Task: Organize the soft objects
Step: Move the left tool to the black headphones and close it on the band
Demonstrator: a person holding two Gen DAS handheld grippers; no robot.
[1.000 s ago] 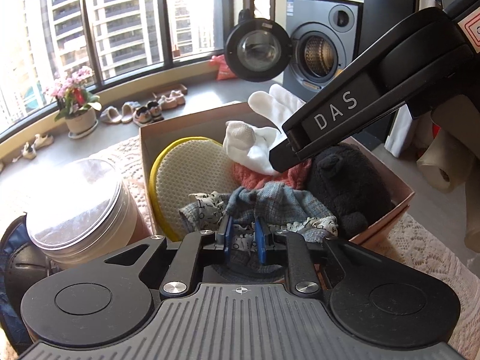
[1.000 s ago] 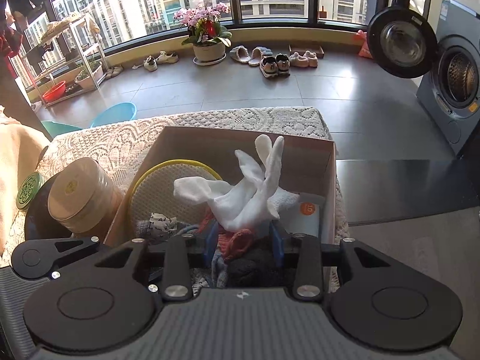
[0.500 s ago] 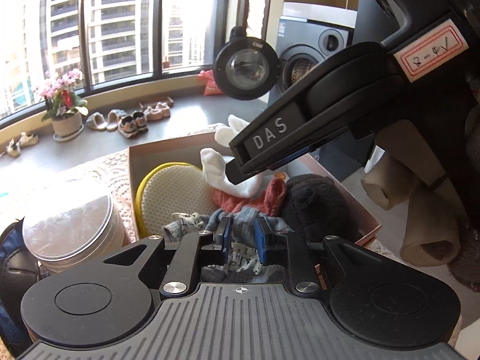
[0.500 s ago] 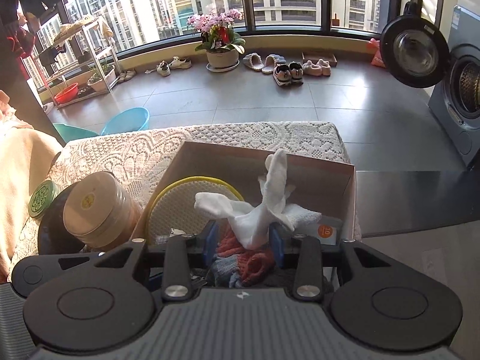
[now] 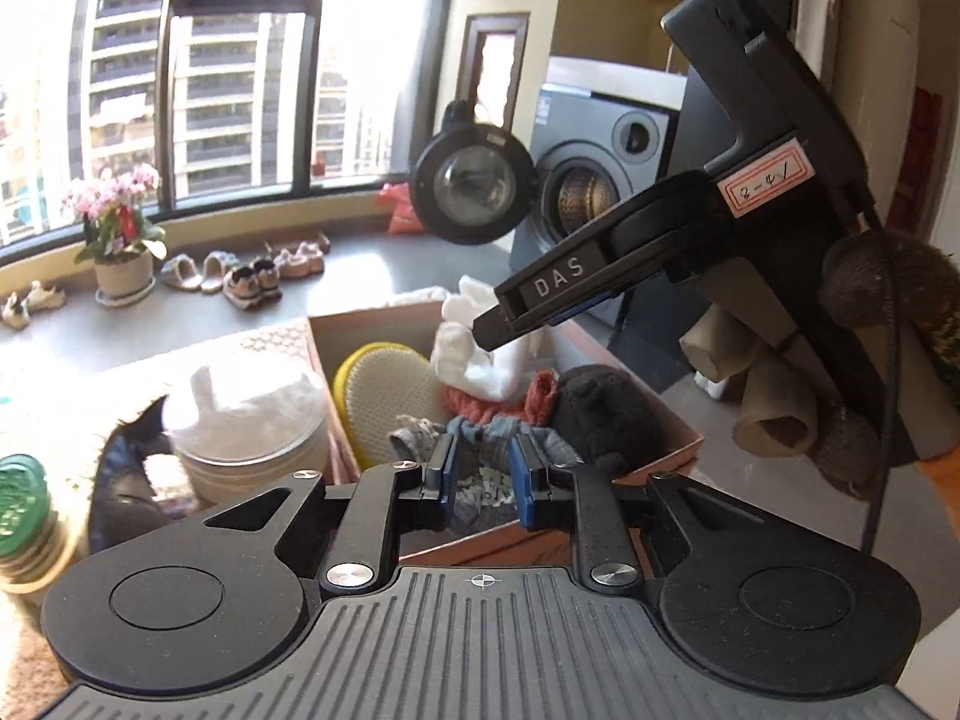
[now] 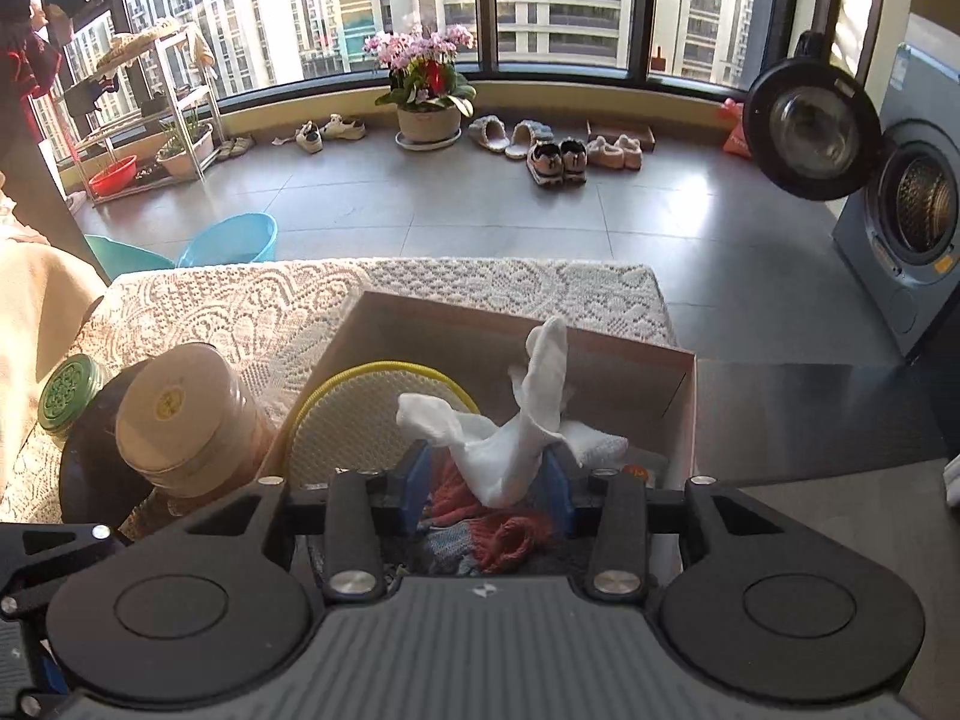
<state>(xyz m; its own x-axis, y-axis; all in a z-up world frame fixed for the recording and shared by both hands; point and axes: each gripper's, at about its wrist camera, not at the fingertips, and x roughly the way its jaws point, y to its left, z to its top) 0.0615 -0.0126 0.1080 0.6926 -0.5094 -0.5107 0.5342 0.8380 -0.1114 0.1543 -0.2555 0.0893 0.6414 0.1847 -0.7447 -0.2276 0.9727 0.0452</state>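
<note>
A brown cardboard box (image 6: 630, 360) on the lace-covered table holds soft things: a yellow-rimmed mesh pad (image 6: 360, 420), a red knit piece (image 6: 504, 534), a grey patterned cloth (image 5: 480, 450) and a black plush item (image 5: 606, 414). My right gripper (image 6: 486, 480) has its jaws apart around white socks (image 6: 504, 438), which it seems to hold above the box; it also shows in the left wrist view (image 5: 498, 324). My left gripper (image 5: 480, 474) is slightly open and empty, over the box's near edge above the grey cloth.
A round lidded container (image 6: 180, 420), a green-lidded jar (image 6: 66, 390) and a dark object (image 5: 126, 480) stand left of the box. Beyond the table are grey floor, shoes, a potted flower (image 6: 426, 90) and an open washing machine (image 6: 900, 210).
Both grippers have pulled back and up from the box. The right gripper has lifted the white socks a little, and their ends hang looser.
</note>
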